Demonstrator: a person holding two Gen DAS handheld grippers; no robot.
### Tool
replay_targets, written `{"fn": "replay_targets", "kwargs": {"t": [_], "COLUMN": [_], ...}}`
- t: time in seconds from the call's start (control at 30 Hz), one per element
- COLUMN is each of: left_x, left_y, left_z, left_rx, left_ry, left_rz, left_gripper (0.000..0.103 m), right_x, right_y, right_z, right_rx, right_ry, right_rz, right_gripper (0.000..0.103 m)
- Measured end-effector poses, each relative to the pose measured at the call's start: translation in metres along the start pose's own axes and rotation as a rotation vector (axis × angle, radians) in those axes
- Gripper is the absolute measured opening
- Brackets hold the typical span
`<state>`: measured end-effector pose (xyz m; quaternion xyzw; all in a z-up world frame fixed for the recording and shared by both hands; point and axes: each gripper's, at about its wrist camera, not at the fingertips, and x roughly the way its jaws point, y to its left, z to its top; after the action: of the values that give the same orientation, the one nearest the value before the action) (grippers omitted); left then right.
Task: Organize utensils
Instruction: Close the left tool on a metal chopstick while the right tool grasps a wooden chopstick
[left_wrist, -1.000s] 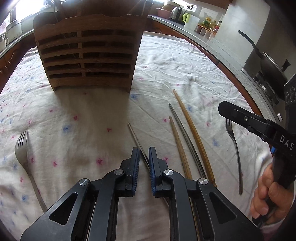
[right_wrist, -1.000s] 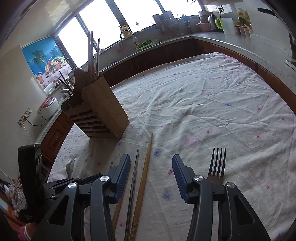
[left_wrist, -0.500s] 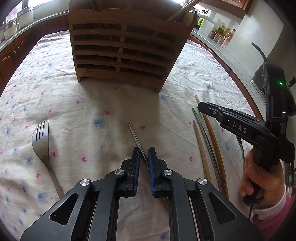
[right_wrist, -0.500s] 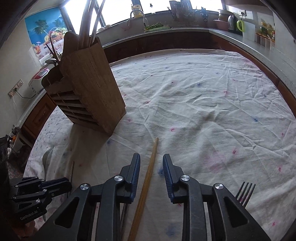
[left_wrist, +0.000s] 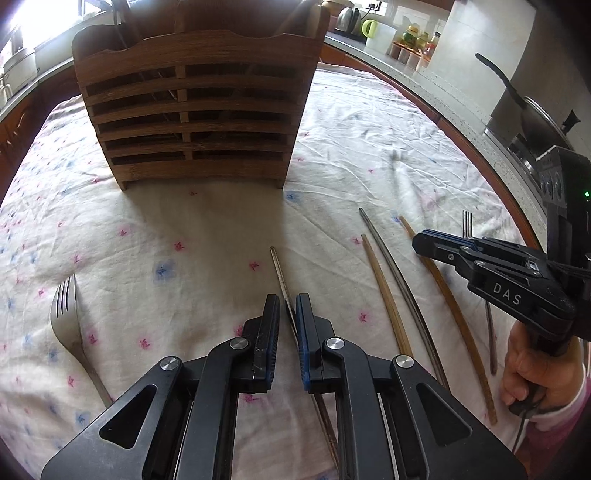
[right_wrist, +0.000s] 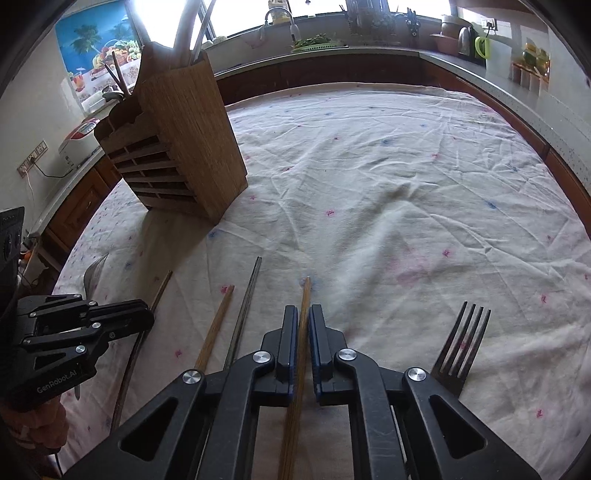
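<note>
Both grippers closed on chopsticks lying on the flowered cloth.

The left gripper (left_wrist: 287, 308), jaws easing apart, pinches a metal chopstick (left_wrist: 277, 266); the right gripper (right_wrist: 303, 318) clamps a wooden chopstick (right_wrist: 305, 295). Only the left view shows the left fork (left_wrist: 66, 317); the wooden holder (left_wrist: 199, 110) stands far behind.

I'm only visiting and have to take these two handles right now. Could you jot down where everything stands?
Left gripper: shut on a metal chopstick.
Right gripper: shut on a wooden chopstick.
On the cloth: another wooden chopstick, another metal chopstick, two forks.
Done: the holder already holds some utensils.
Left: put all of these into the holder.
</note>
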<state>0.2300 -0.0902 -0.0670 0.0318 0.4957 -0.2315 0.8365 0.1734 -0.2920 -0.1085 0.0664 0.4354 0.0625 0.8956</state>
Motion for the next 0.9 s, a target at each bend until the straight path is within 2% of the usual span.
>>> {"fn": "replay_targets", "kwargs": {"t": [0.23,0.43,0.53,0.6,0.73,0.9], "left_x": [0.007,0.014,0.018,0.018,0.014,-0.024], "left_y": [-0.001,-0.018,-0.022,-0.021,-0.016,-0.011], "left_z": [0.008,0.013,0.014,0.016,0.016,0.009], "left_rx": [-0.062,0.000,0.031,0.030,-0.005,-0.028], "left_ry": [0.013,0.003,-0.006,-0.006,-0.007,-0.086], "left_rz": [0.024,0.102,0.129,0.124,0.080,0.033], "left_gripper": [0.014,0.013,0.007,0.006,0.004,0.004], "right_x": [0.003,0.009,0.011,0.010,0.003,-0.032], "right_y": [0.003,0.011,0.015,0.016,0.010,0.013], "right_z": [0.006,0.009,0.008,0.008,0.010,0.011], "right_rx": [-0.005,-0.055,-0.089,-0.099,-0.045,-0.009], "right_ry": [-0.001,-0.009,-0.014,-0.017,-0.015,-0.082], "right_rz": [-0.012,-0.048,-0.076,-0.093,-0.039,0.025], "right_gripper": [0.012,0.013,0.012,0.009,0.005,0.005]}}
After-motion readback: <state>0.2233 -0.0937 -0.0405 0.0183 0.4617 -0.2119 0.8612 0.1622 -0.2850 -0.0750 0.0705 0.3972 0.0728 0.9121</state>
